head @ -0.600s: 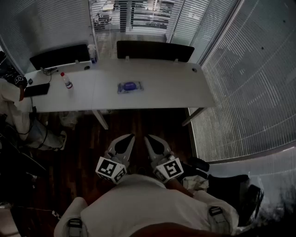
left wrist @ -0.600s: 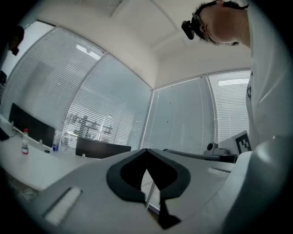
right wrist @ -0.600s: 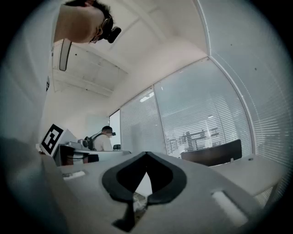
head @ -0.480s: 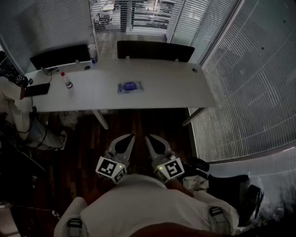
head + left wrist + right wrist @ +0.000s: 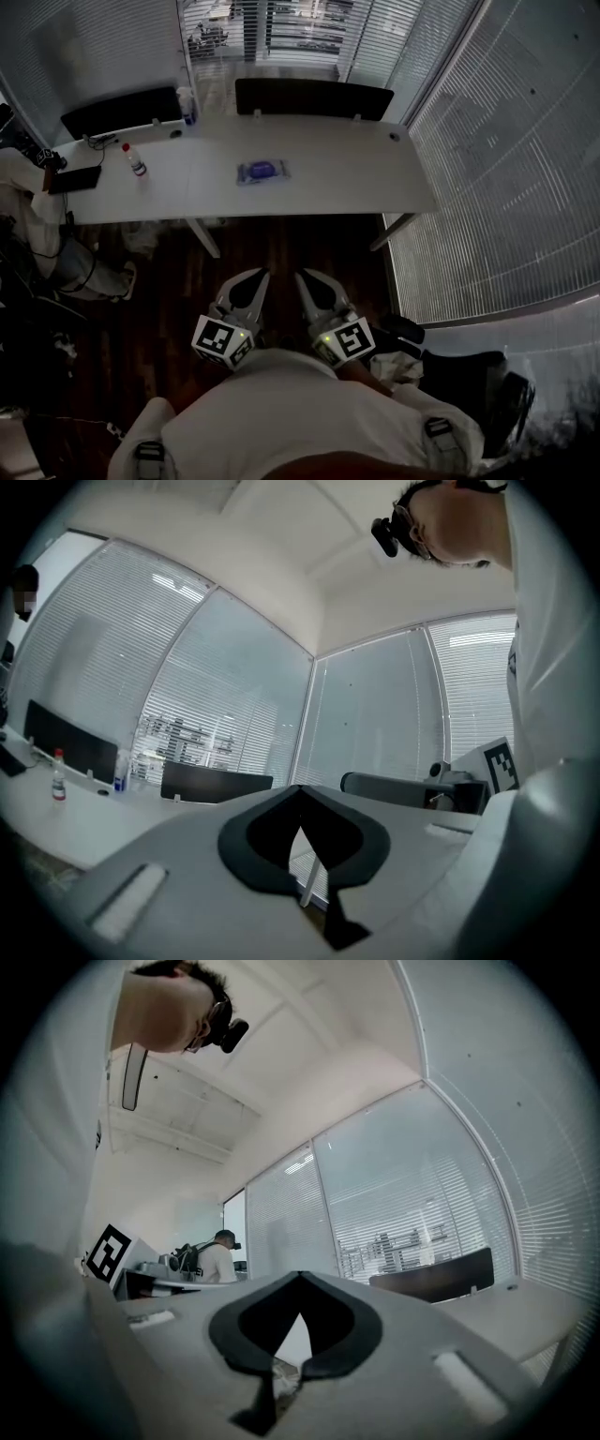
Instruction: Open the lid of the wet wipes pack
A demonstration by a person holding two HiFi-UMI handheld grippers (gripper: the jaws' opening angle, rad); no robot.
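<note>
The wet wipes pack [image 5: 263, 172], a flat bluish packet with a darker lid on top, lies near the middle of the white table [image 5: 356, 178]. Both grippers are held close to the person's body over the dark floor, well short of the table and the pack. In the head view the left gripper [image 5: 262, 274] and the right gripper [image 5: 302, 275] point toward the table side by side. The left gripper [image 5: 300, 787] has its jaws together with nothing between them. So does the right gripper [image 5: 300, 1275]. The pack does not show in either gripper view.
A small bottle [image 5: 135, 161] and a black flat device [image 5: 75, 180] sit at the table's left end. Two dark monitors [image 5: 312, 97] stand along its far edge. A person [image 5: 23, 192] is at the left. A blind-covered glass wall [image 5: 506, 169] runs along the right.
The head view has shifted slightly, so the table sits a little higher in the picture. Both grippers stay shut in the same place near the body.
</note>
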